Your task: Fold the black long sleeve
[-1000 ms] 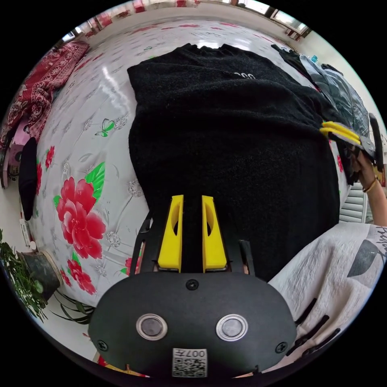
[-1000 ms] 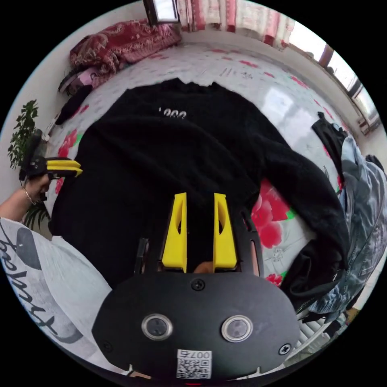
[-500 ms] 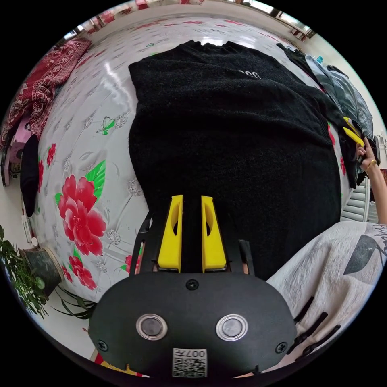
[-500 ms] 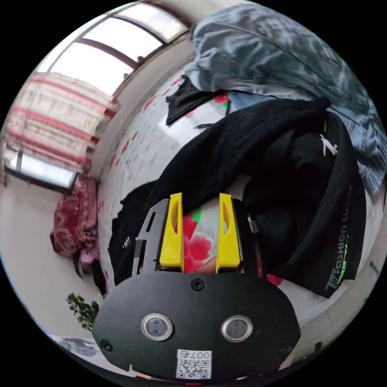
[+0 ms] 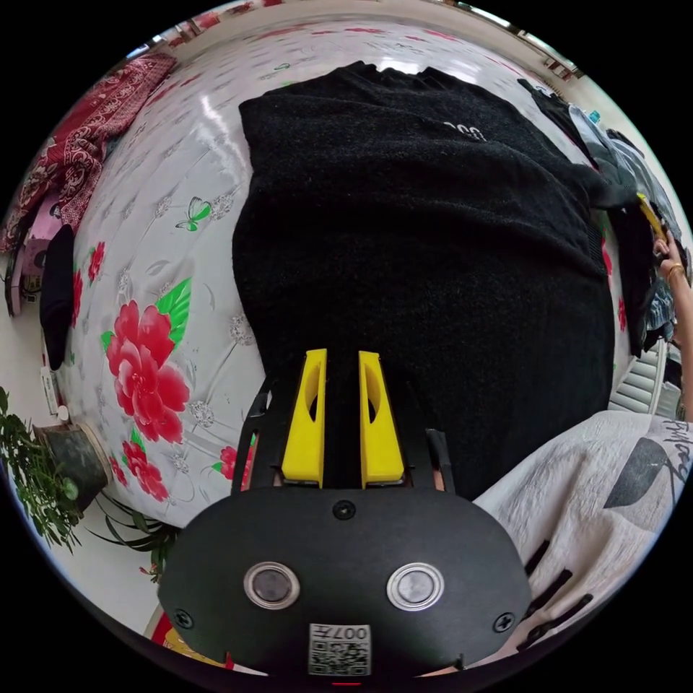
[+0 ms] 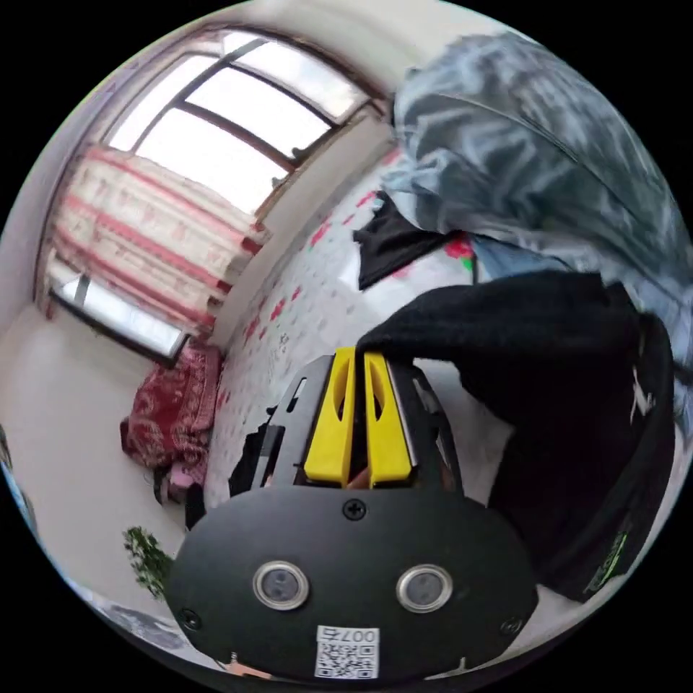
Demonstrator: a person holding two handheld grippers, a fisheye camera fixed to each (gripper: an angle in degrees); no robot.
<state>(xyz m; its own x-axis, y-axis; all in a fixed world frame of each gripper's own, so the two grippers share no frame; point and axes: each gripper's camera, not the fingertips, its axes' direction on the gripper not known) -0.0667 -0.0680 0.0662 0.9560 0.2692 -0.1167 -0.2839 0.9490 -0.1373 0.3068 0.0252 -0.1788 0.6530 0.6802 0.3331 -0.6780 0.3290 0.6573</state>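
The black long sleeve (image 5: 426,245) lies spread flat across the floral sheet (image 5: 144,303), collar at the far end, hem nearest the camera. The left gripper (image 5: 341,357) sits low over the hem with its yellow jaws a narrow gap apart; black fabric shows between them, but whether they actually pinch it cannot be told from here. At the right edge of the left gripper view a hand (image 5: 673,263) reaches out over the garment's far sleeve, next to a heap of dark and grey clothes. A grey printed top (image 5: 599,491) fills the lower right corner, and a potted plant (image 5: 50,469) stands off the bed's corner.

In the right gripper view, the right gripper (image 6: 359,355) has its jaws drawn together, clamped on the edge of the black sleeve (image 6: 505,325), which runs away from the tips toward a blurred grey-blue garment (image 6: 534,151). A red patterned blanket (image 6: 173,411) lies bunched by the wall, under a striped curtain (image 6: 144,238).
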